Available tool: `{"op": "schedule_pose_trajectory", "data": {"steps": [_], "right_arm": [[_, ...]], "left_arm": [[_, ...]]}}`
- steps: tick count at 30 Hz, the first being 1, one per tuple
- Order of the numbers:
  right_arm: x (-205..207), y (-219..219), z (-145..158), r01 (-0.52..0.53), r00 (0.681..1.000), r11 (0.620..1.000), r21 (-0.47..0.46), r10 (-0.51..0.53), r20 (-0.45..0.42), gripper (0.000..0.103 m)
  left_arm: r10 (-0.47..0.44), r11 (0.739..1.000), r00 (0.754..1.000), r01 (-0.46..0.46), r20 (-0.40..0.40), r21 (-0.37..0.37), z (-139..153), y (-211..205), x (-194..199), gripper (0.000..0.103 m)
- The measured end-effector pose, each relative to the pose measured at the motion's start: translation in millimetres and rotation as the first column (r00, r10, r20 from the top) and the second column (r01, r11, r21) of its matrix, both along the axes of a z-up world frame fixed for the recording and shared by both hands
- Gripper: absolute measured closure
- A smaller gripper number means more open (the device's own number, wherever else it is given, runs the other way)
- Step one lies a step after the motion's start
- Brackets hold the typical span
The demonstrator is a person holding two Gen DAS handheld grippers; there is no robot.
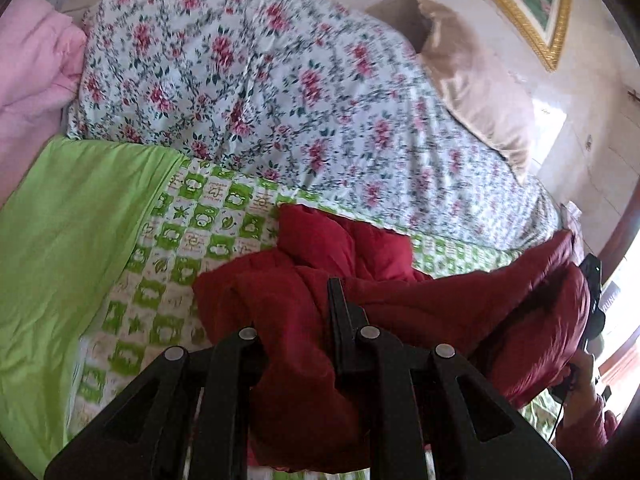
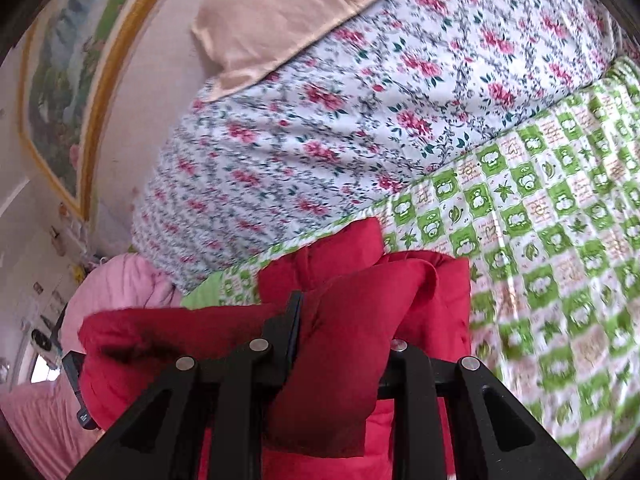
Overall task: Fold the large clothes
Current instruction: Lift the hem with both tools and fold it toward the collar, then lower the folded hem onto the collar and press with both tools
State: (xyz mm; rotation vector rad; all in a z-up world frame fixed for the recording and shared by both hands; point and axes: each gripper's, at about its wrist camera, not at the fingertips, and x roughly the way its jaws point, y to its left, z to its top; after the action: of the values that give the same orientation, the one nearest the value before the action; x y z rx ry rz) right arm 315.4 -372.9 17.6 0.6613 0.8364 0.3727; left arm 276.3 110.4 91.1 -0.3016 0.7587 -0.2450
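Left gripper (image 1: 316, 320) and right gripper (image 2: 320, 328) both seemingly pinch the red garment (image 1: 320, 360).

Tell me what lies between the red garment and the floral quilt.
In the left wrist view, only a bare strip of green checkered sheet separates the red garment from the floral quilt.

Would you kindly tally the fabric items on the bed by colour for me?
Red garment: 1
Floral quilt: 1
Green checked sheet: 1
Plain green cloth: 1
Pink bedding: 1
Beige pillow: 1
Total: 6
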Motion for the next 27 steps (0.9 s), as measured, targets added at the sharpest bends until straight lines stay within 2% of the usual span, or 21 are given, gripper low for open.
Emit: {"op": "schedule_pose_trajectory", "data": {"steps": [8, 13, 17, 22, 24, 27], "right_arm": [[61.5, -0.9, -63.9, 0.091, 0.99, 0.996, 0.012, -0.089, -0.11, 0.079], [87.9, -10.7, -112.4, 0.158, 0.972, 0.986, 0.058, -0.145, -0.184, 0.079], [97.5, -4.2, -128.4, 0.17, 0.969, 0.985, 0.025, -0.163, -0.185, 0.078], [106.3, 1.2, -140.3, 0.183, 0.967, 0.983, -0.005, -0.181, -0.177, 0.078], [108.7, 4.7, -143.0, 0.18, 0.967, 0.983, -0.027, -0.182, -0.177, 0.079], [112.9, 10.8, -147.2, 0.174, 0.968, 0.983, -0.057, -0.181, -0.171, 0.079]], "left_arm": [[0.059, 0.998, 0.993, -0.056, -0.106, 0.033, -53.1, 2.8, 79.0, 0.088], [0.068, 0.998, 0.985, -0.067, -0.156, 0.01, -83.2, 11.0, 110.2, 0.088], [0.066, 0.998, 0.984, -0.061, -0.167, 0.034, -93.5, 7.6, 121.8, 0.087], [0.069, 0.997, 0.977, -0.075, -0.203, -0.021, -104.1, 18.1, 132.1, 0.085], [0.068, 0.995, 0.977, -0.08, -0.204, -0.051, -97.7, 24.5, 129.2, 0.084], [0.057, 0.997, 0.986, -0.064, -0.159, -0.038, -75.1, 27.1, 116.9, 0.082]]}}
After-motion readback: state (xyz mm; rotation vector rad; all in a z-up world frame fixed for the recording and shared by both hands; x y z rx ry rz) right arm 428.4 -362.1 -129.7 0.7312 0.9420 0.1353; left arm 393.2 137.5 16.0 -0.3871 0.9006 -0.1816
